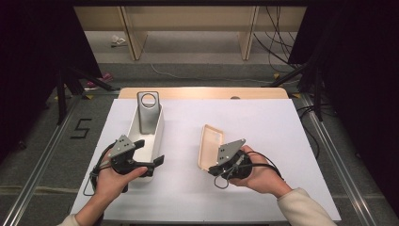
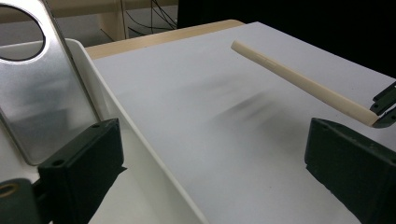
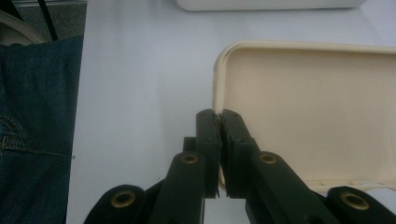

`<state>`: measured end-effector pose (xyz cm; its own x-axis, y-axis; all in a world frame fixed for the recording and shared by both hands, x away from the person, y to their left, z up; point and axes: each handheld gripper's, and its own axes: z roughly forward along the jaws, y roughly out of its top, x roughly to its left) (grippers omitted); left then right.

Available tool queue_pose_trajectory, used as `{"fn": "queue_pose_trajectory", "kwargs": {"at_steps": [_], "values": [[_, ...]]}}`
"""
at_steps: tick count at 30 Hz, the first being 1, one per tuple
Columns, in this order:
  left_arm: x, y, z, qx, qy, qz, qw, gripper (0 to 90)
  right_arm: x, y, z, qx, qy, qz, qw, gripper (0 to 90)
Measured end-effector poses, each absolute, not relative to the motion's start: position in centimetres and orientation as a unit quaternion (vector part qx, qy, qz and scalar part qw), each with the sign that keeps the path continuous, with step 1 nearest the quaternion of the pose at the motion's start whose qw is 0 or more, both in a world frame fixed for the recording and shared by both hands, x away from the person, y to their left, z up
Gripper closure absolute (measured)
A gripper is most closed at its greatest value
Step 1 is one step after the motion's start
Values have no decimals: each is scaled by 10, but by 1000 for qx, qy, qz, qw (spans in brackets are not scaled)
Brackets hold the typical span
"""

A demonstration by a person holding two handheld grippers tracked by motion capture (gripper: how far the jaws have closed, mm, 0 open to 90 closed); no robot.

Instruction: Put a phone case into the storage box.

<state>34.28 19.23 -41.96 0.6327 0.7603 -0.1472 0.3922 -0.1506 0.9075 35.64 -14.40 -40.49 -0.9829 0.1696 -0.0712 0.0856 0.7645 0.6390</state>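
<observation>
Right tongs pinch the cream lid
Its smooth rounded rim is clamped, tilted above the worktop; left tongs spread apart beside the white tray.

A white table with a wooden far edge fills the frame's middle; grey floor lies beyond; wooden furniture legs stand at top; black curtains flank both sides; cables trail upper right.
</observation>
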Motion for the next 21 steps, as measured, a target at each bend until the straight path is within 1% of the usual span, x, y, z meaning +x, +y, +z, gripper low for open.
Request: {"fn": "queue_pose_trajectory", "kwargs": {"at_steps": [9, 21], "values": [[351, 183, -407, 738, 384, 173, 527, 81, 355, -143, -405, 67, 935, 343, 60, 871], [385, 141, -394, 762, 379, 148, 503, 127, 351, -140, -402, 62, 934, 346, 65, 872]]}}
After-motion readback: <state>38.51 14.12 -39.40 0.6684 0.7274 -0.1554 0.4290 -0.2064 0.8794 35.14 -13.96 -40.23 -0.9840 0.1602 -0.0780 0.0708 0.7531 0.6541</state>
